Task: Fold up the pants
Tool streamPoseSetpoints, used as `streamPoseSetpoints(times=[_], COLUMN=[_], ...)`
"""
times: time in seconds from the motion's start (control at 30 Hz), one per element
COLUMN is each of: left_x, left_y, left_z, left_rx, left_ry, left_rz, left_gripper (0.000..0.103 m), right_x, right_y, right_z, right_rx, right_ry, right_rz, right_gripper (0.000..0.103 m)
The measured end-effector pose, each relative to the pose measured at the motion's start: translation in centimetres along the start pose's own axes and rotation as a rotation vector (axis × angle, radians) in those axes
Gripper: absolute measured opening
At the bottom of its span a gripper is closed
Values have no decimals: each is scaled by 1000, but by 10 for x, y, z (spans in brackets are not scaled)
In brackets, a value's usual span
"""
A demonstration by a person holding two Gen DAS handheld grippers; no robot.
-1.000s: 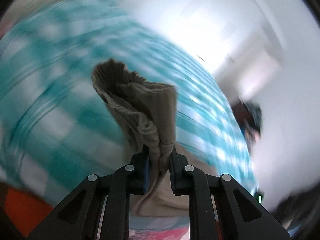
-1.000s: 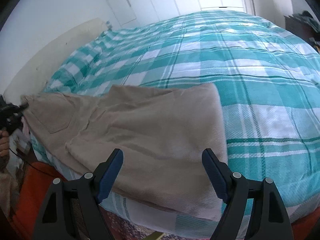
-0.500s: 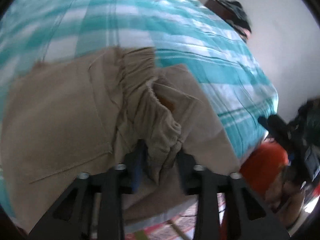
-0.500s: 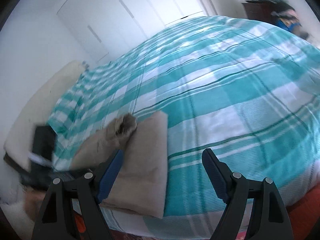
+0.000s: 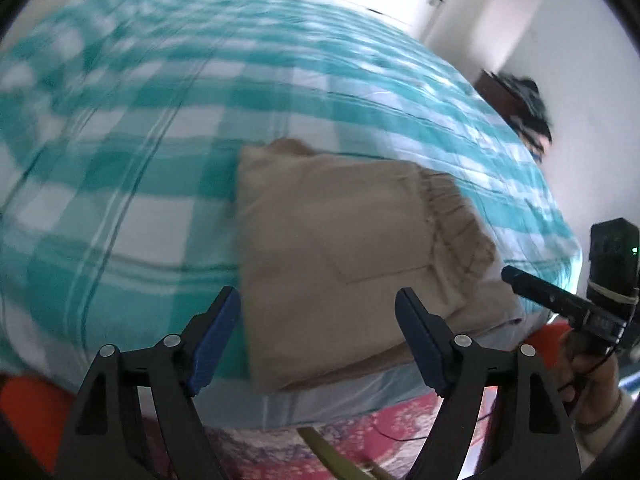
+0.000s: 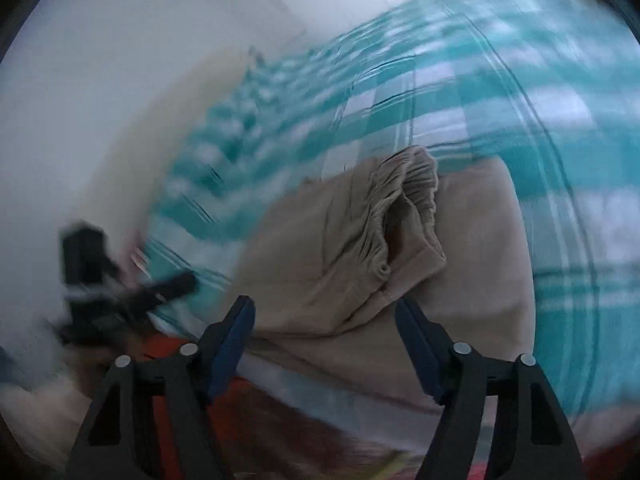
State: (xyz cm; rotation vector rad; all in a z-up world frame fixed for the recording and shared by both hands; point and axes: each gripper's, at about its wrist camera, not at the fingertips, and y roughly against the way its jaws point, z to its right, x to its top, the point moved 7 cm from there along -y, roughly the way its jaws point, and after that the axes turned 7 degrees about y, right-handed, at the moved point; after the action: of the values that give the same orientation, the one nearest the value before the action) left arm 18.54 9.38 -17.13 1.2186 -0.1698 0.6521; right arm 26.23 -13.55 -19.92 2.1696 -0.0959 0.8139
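The beige pants (image 5: 340,248) lie folded into a compact stack near the bed's front edge, with the gathered waistband (image 5: 452,216) on the right. My left gripper (image 5: 320,340) is open and empty, just in front of the stack. In the right wrist view the pants (image 6: 360,248) lie with the waistband (image 6: 404,196) on top. My right gripper (image 6: 324,340) is open and empty, close before the stack. The right gripper also shows at the right of the left wrist view (image 5: 560,300). Both views are motion-blurred.
The bed carries a teal and white checked cover (image 5: 120,140). White walls and doors (image 5: 460,8) stand behind. A dark pile (image 5: 524,100) sits at the far right. A patterned red sheet (image 5: 360,432) hangs below the bed edge. The left gripper shows blurred in the right wrist view (image 6: 120,288).
My left gripper brought the waistband over onto the folded pants, let go and opened. It has drawn back from the stack. My right gripper stayed open and swung toward the pants.
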Motion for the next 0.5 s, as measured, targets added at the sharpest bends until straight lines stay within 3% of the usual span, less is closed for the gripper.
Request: streamPoseSetpoints(times=[0.1,0.23,0.27,0.3,0.43,0.5], left_x=[-7,-10,-11,-12,-13,-16], left_y=[2,-2,-1,1,-2,-9], left_z=[-8,-5,-4,-2,8,11], left_rx=[0,-5,-5,-5,-12,-5], left_ry=[17,3,-2,-6,-41,-61], left_rz=[11,12,14,19,20,8], left_gripper=[81,81,81,81,81,81], right_x=[4,6,7,10,26,22], right_y=[-13,-28,-29,-29,-10,-11], right_z=[4,25,27,29,25,36], right_rx=[5,-71,-77,-96,-100,-95], right_ry=[-72,-156,-157,-145,-106,-128], right_rz=[-26,-75,-72,-64,0,-14], right_gripper=[54,49,33,9,9,10])
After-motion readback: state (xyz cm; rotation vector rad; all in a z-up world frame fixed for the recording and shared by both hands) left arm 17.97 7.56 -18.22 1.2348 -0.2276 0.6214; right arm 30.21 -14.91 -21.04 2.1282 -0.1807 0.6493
